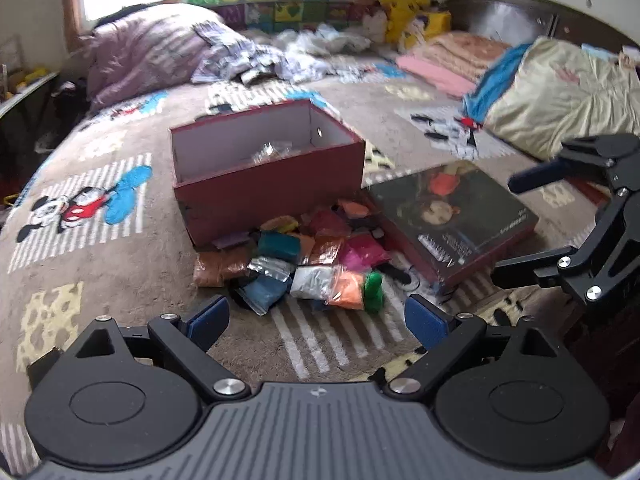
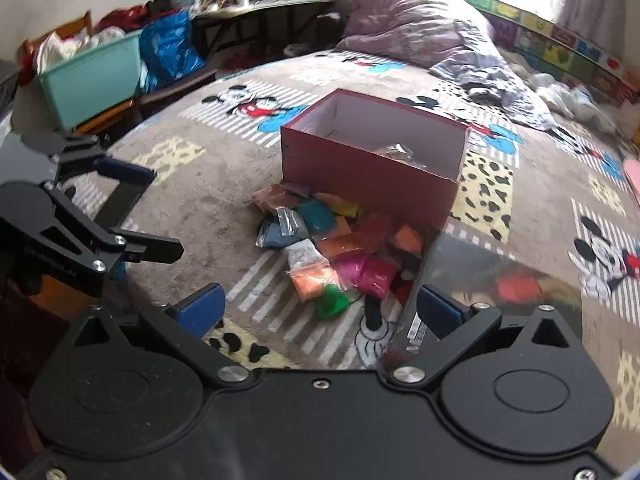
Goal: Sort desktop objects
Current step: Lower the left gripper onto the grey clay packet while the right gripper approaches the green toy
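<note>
A dark red open box stands on the bed with a clear packet inside; it also shows in the right wrist view. A pile of small coloured clay packets lies in front of it, also seen in the right wrist view. A green clay lump lies at the pile's near edge. My left gripper is open and empty, just short of the pile. My right gripper is open and empty, near the green lump.
The box's dark lid lies right of the pile, and shows close by my right gripper. Rumpled quilts and pillows lie at the back. A teal bin and a cluttered desk stand off the bed's edge.
</note>
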A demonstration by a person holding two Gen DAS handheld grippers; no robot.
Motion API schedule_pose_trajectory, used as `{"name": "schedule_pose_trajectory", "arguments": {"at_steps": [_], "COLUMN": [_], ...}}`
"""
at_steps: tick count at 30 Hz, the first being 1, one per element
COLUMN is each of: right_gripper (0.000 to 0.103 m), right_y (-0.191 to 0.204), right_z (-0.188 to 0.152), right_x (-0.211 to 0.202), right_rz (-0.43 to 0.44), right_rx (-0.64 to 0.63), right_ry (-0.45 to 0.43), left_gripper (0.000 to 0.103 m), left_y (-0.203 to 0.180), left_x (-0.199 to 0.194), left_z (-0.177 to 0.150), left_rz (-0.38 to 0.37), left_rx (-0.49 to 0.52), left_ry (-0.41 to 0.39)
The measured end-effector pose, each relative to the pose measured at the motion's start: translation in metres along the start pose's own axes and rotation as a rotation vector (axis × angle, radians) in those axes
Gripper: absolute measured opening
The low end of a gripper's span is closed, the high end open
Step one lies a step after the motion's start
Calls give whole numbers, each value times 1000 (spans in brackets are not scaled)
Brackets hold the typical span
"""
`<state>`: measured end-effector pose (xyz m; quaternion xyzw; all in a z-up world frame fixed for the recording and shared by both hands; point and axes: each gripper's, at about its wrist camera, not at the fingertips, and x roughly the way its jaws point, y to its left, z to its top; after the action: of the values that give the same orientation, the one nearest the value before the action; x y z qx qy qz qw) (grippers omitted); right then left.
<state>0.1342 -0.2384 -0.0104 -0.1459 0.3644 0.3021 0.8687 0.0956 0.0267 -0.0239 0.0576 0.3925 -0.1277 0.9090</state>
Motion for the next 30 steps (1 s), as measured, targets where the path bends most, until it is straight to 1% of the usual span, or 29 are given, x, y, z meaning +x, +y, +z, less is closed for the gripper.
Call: {"name": "schedule_pose_trajectory", "arguments": {"at_steps": [2, 5, 7, 11, 13, 15, 20, 23, 26, 28, 30], "right_gripper": [102, 102, 102, 102, 102, 102, 102, 102, 100, 100, 100], "right_y": [-2, -4, -7, -13, -14, -16, -26, -25, -24, -22, -22], "right_z": [3, 4, 4, 4, 4, 4, 3, 0, -5, -9, -12], "right_x": [13, 31, 44, 64, 71, 77, 102, 115, 124, 129, 134], "right_rz": [21, 30, 50, 117, 124, 129, 171, 186, 203, 211, 212], "right_rx": [-42, -84, -93, -96, -111, -120, -82, -112, -146, -172, -196], "right_ry": [21, 23, 39, 66, 58, 52, 81, 87, 94, 95, 91], "left_gripper": [95, 95, 95, 95, 95, 95, 95, 95, 95, 89, 88], "left_y": [4, 13, 18, 25, 28, 32, 43, 52, 62, 66, 70], "left_x": [13, 32, 43, 62, 71, 79, 99, 111, 122, 128, 134], "left_z": [3, 4, 4, 3, 4, 7, 9, 8, 5, 4, 2], "left_rz": [2, 4, -2, -28, -35, -25, -19, -26, -44, -43, -31], "left_rx": [28, 44, 39, 56, 68, 80, 86, 67, 31, 37, 43], "left_ry": [26, 51, 69, 91, 96, 89, 56, 25, 22, 27, 30]}}
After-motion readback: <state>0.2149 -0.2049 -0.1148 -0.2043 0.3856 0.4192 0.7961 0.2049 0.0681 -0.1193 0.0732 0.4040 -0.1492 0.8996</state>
